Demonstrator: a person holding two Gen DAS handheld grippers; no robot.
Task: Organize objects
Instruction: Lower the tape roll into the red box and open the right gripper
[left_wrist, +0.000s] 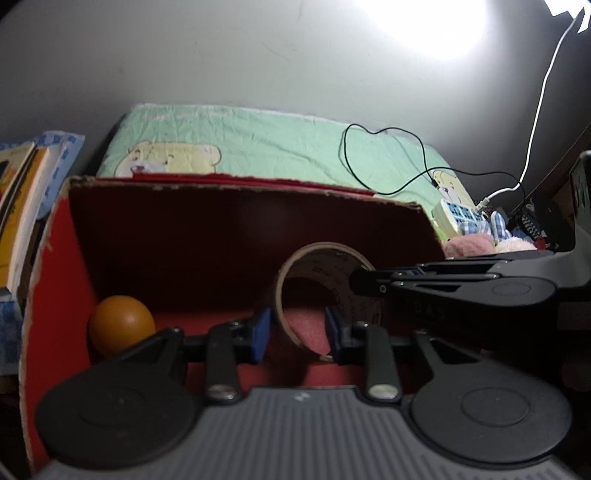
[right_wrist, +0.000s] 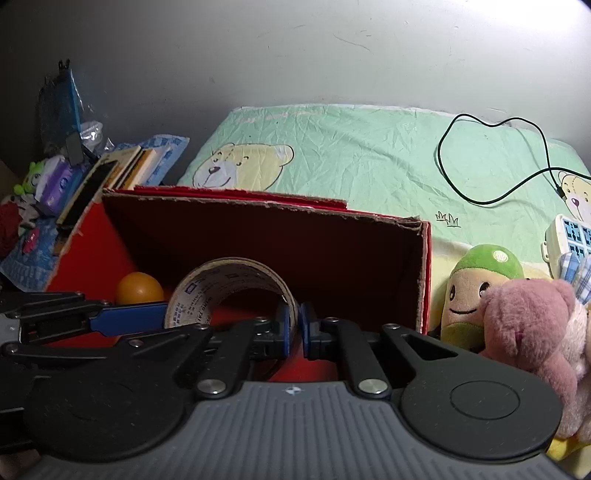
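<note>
The tape roll (right_wrist: 221, 288) hangs upright over the red box (right_wrist: 369, 258), gripped on both sides. The left gripper (left_wrist: 295, 332) clamps its rim across the width, and the right gripper (right_wrist: 293, 328) pinches its wall. An orange ball (left_wrist: 120, 325) lies in the box's corner.

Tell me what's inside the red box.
An orange ball in the red box's left corner, and a tape roll both grippers hold. The grippers hide the near floor.

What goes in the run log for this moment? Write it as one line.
left tongs: shut on tape roll | right tongs: shut on tape roll | roll: over red box | orange ball: in box
</note>
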